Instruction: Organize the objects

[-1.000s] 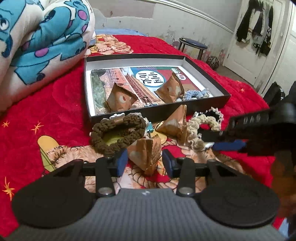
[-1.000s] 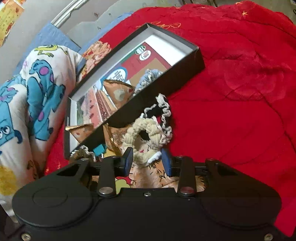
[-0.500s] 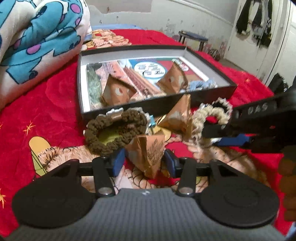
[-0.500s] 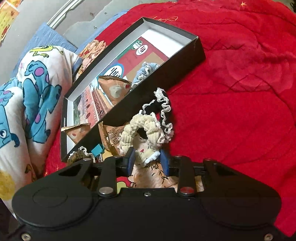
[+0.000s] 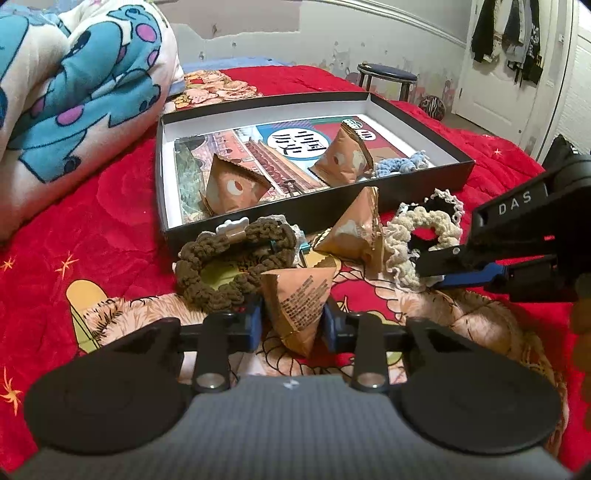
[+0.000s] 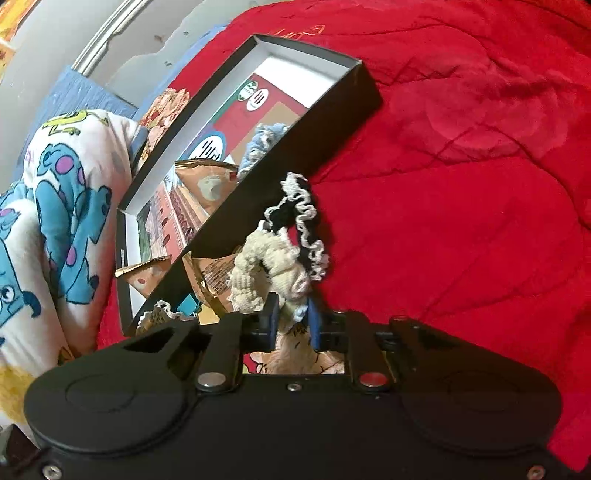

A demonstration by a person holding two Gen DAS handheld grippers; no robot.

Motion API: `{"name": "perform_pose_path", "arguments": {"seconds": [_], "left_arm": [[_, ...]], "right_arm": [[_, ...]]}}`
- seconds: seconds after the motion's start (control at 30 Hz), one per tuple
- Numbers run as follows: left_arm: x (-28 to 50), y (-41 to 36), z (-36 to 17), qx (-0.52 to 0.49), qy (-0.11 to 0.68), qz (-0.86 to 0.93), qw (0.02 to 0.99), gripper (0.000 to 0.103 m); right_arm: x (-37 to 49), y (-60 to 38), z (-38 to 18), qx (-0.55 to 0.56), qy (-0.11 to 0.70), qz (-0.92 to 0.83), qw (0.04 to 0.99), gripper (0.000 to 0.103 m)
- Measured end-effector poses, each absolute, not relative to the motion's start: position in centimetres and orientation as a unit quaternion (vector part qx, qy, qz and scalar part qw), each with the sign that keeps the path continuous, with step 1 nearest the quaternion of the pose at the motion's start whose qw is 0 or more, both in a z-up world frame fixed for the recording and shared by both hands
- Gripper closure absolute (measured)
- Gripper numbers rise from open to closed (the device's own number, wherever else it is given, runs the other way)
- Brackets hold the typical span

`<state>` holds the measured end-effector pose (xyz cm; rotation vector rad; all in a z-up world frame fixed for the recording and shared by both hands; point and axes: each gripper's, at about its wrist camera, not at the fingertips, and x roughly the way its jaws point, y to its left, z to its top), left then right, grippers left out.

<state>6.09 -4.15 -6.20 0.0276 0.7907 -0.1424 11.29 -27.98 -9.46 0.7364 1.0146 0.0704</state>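
Note:
My left gripper (image 5: 293, 325) is shut on a brown triangular snack packet (image 5: 297, 302), just in front of the black box (image 5: 258, 216). My right gripper (image 6: 291, 323) is shut on a cream knitted scrunchie (image 6: 255, 266); it also shows in the left wrist view (image 5: 410, 229), held by the right gripper (image 5: 439, 269). A black-and-white scrunchie (image 6: 303, 218) lies against it. The box holds two brown packets (image 5: 231, 186) (image 5: 345, 157) and a blue scrunchie (image 5: 400, 164). A brown scrunchie (image 5: 229, 262) and another packet (image 5: 356, 232) lie in front of the box.
Everything lies on a red bedspread (image 6: 461, 184). A folded blue-monster blanket (image 5: 74, 81) rises at the left. A stool (image 5: 386, 72) and a door with hanging clothes (image 5: 506, 33) stand beyond the bed.
Both grippers have closed: the left on the brown packet, the right on the cream scrunchie. The right gripper has lifted the scrunchie slightly.

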Motion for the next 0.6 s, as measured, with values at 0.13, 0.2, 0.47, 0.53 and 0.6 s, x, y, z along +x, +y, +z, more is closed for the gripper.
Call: {"name": "perform_pose_path", "arguments": {"seconds": [0.13,0.2,0.47,0.53,0.6], "left_arm": [[5.7,-4.5,-6.0,0.026,0.385,-0.062,0.92,0.068],[5.5,-4.7,-5.9,0.033,0.385,-0.061,0.92,0.069],[4.6,-5.4,-5.4,0.053,0.377,-0.065,0.922,0.069],[4.5,-5.5,-5.3,0.054,0.377,-0.065,0.922,0.069],[4.4,-5.5,-5.3,0.054,0.375,-0.063,0.923,0.069]], "right_arm": [[11.2,-27.5,-9.0,0.323,0.474,0.032,0.818,0.088],[11.0,-27.1,-8.5,0.301,0.472,0.028,0.828,0.088],[10.0,-26.8,-7.1,0.276,0.461,0.029,0.843,0.089],[9.9,-26.9,-6.9,0.277,0.457,0.028,0.845,0.089],[9.7,-27.1,-6.7,0.278,0.452,0.028,0.847,0.089]]}}
